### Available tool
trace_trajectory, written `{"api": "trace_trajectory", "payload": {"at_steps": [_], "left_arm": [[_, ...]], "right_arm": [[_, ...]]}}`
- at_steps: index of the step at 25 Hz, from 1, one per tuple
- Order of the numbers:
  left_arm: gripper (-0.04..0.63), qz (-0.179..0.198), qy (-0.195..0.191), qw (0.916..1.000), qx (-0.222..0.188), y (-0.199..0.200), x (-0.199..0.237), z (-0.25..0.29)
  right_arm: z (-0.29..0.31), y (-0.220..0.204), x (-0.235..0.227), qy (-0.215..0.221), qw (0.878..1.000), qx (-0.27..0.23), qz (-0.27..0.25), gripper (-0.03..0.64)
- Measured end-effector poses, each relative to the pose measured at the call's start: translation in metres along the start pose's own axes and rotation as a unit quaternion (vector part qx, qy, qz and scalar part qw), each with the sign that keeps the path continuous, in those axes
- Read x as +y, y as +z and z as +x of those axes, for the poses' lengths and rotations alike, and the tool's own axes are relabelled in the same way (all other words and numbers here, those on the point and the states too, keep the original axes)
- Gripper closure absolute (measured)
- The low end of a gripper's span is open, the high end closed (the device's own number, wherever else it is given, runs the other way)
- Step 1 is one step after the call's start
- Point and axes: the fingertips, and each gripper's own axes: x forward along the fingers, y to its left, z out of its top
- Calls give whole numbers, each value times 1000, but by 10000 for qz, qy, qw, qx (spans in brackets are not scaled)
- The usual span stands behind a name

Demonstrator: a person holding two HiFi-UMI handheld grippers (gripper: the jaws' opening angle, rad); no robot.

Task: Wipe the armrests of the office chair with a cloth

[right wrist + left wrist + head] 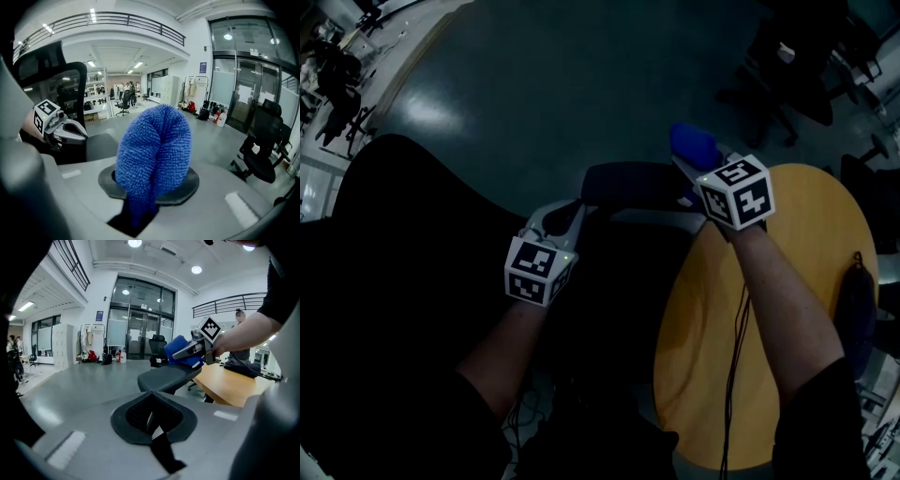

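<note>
Grippers, one in each of your hands, reach forward over a dark office chair in a dim head view; a glossy grey-green floor lies beyond.

Your right gripper (698,173), topped by its cube of black-and-white square markers, has its jaws closed on a bright blue, nubbly microfibre cloth (154,154); the cloth bulges out of the jaws in a thick rounded fold and fills the middle of the right gripper view. In the left gripper view the cloth sits at the far end of the dark padded chair armrest (165,377), apparently touching its top surface; in the head view it appears at the armrest's right end.

Your left gripper (567,217) is at the armrest's near left end; whether it touches the pad cannot be told. Its jaws are drawn together with only a thin sliver of light between the dark pads; nothing is held between them. The armrest stretches away just ahead of them.

To your right is a round yellow wooden tabletop (806,281); your right forearm passes over its left part, and a thin black cable runs down across it. The chair's black seat and backrest (394,281) fill the left of the head view; detail there is lost in shadow.
</note>
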Motion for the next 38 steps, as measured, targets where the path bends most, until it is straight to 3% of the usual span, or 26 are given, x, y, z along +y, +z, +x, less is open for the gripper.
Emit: {"api": "trace_trajectory", "payload": {"at_steps": [5,21,32,38], "left_arm": [[583,-54,118,9999,-53,1,1,1],[588,89,139,9997,170,-2,1,-4],[580,98,23,9991,413,3,4,-6],[581,-182,170,9990,368,10,14,-11]], "right_arm": [[17,16,19,64,9991,29,-424,509],[75,64,125,852,9878,-114,-1296,509],[64,88,189,1416,9822,-439,-1157,509],[23,85,160,1167,9855,-667,-1033,509]]}}
